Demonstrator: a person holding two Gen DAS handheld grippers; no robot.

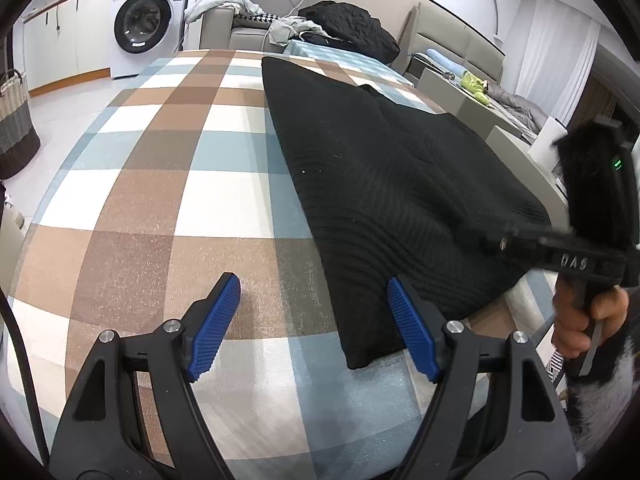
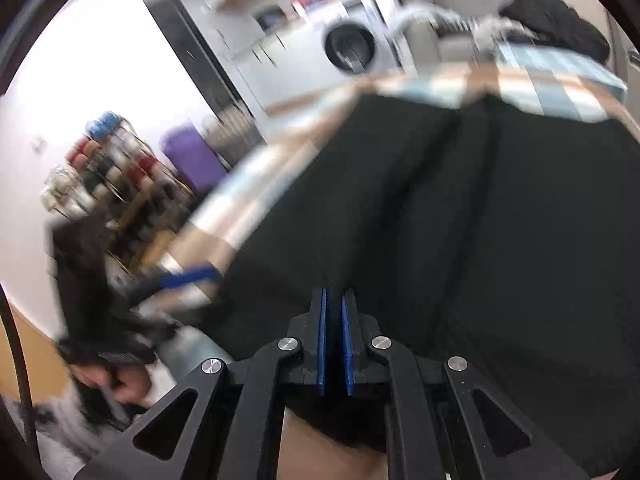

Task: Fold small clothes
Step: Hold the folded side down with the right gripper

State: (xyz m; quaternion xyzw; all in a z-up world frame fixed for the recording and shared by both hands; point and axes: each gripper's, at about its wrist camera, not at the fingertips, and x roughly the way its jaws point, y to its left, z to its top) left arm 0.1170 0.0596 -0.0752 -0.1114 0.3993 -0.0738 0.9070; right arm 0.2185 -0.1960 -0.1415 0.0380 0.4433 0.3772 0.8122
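A black ribbed knit garment (image 1: 384,184) lies on a checked cloth table (image 1: 168,168), reaching toward its right edge. My left gripper (image 1: 314,322) is open and empty, its blue pads just above the near left corner of the garment. My right gripper (image 2: 335,312) is shut on the near edge of the black garment (image 2: 460,216); the right wrist view is blurred. The right gripper also shows in the left wrist view (image 1: 516,240), at the garment's right side, held by a hand.
A washing machine (image 1: 148,24) stands at the back left, a woven basket (image 1: 16,124) on the floor at left. A sofa with a pile of dark clothes (image 1: 352,28) is behind the table. A bed (image 1: 516,108) is at the right.
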